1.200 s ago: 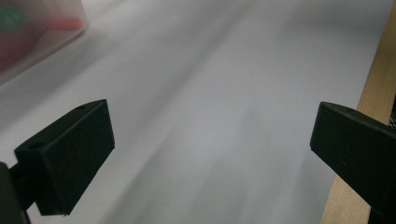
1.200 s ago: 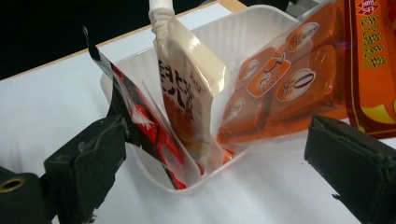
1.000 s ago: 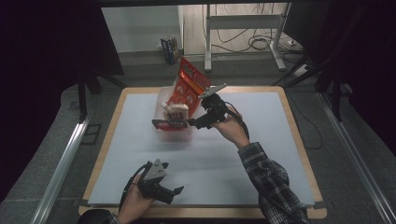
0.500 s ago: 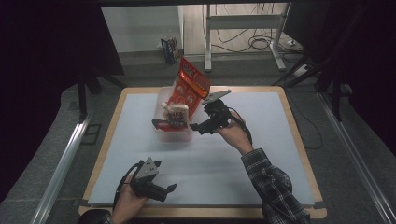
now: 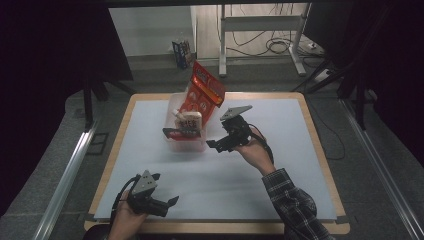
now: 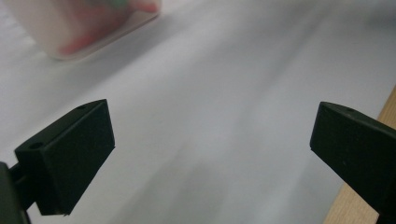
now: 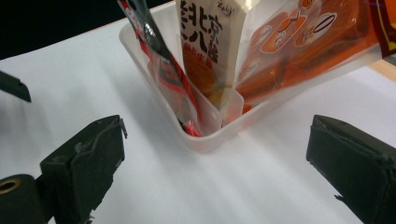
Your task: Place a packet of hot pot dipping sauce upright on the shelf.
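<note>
A clear plastic bin [image 5: 184, 144] stands on the white mat toward its far left-centre. It holds an orange-red snack bag [image 5: 202, 91] that leans up and out, a cream pack [image 5: 189, 120] with black characters, and a thin red-and-black sachet [image 5: 178, 132]. My right gripper [image 5: 216, 145] hovers just right of the bin, open and holding nothing. In the right gripper view its gripper [image 7: 217, 158] faces the bin [image 7: 205, 137], the cream pack [image 7: 210, 37], the orange bag [image 7: 303, 42] and the sachet [image 7: 159, 60]. My left gripper [image 5: 165, 189] is open near the front edge.
In the left gripper view the open gripper [image 6: 212, 149] looks over bare white mat, with a blurred bin corner [image 6: 84, 28] at top left and the wooden table edge [image 6: 385, 105] at right. A metal stand [image 5: 260, 25] and cables lie beyond the table.
My right gripper has drawn back a little from the bin toward the person. My left gripper has shifted slightly left along the front of the mat. Both stay open.
</note>
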Available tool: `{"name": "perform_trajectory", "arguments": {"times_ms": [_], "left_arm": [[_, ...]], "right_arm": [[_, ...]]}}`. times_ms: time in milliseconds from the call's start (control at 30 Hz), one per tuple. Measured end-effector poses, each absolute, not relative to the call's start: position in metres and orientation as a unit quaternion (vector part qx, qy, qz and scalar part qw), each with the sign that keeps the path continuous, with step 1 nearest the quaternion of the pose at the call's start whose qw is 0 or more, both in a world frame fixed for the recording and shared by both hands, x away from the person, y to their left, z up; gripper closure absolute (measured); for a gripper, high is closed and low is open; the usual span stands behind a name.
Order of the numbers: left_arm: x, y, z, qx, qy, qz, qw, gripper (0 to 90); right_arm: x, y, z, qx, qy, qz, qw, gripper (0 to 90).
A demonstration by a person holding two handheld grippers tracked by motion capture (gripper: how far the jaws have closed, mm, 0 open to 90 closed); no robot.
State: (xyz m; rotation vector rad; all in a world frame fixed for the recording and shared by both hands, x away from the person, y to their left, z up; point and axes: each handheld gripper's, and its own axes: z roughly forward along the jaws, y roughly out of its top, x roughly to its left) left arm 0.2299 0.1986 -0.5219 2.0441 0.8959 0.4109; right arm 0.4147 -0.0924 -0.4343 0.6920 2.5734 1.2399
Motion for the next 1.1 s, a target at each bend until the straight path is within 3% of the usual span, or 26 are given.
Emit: {"name": "perform_trajectory", "arguments": {"times_ms": [1100], "left_arm": [[0.226,0.211,-0.521,0.81,0.372,0.179,0.416,0.1]], "right_arm": [[0.376,-0.123,-0.441,0.242,0.867,0.421,0.111,3.6]]}}
